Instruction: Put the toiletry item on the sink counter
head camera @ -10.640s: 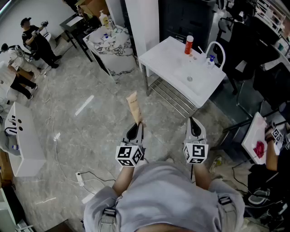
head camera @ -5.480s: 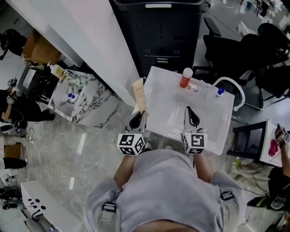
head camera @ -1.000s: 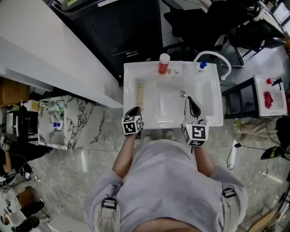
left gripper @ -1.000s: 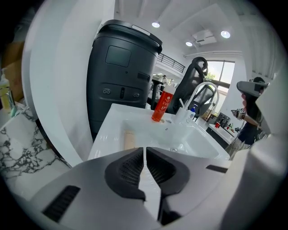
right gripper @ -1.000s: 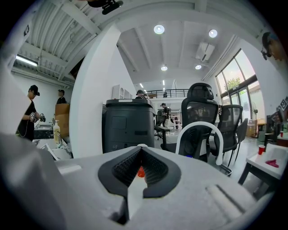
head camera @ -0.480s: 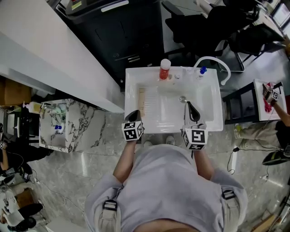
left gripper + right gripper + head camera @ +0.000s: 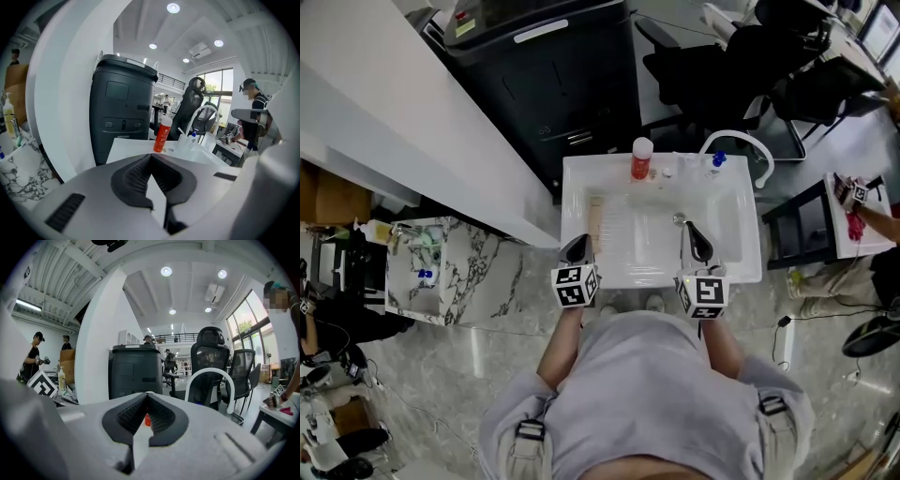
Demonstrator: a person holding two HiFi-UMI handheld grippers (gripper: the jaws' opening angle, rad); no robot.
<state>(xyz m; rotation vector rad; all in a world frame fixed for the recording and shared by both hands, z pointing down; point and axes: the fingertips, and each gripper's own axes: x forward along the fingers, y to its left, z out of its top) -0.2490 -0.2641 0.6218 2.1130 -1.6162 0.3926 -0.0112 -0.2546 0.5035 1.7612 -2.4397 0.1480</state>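
Head view: beige tube (image 7: 596, 218) flat on counter (image 7: 576, 199)

Round ceiling lights (image 7: 173, 7) are lighting the room brightly; both gripper views are bending strongly toward dark edges.

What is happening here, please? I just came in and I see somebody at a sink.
A person stands at a white sink unit with a gripper in each hand. The beige toiletry tube lies flat on the counter left of the basin, held by nothing. The left gripper is just short of it, jaws closed and empty. The right gripper hovers over the basin, also closed and empty. A red bottle stands at the back edge.
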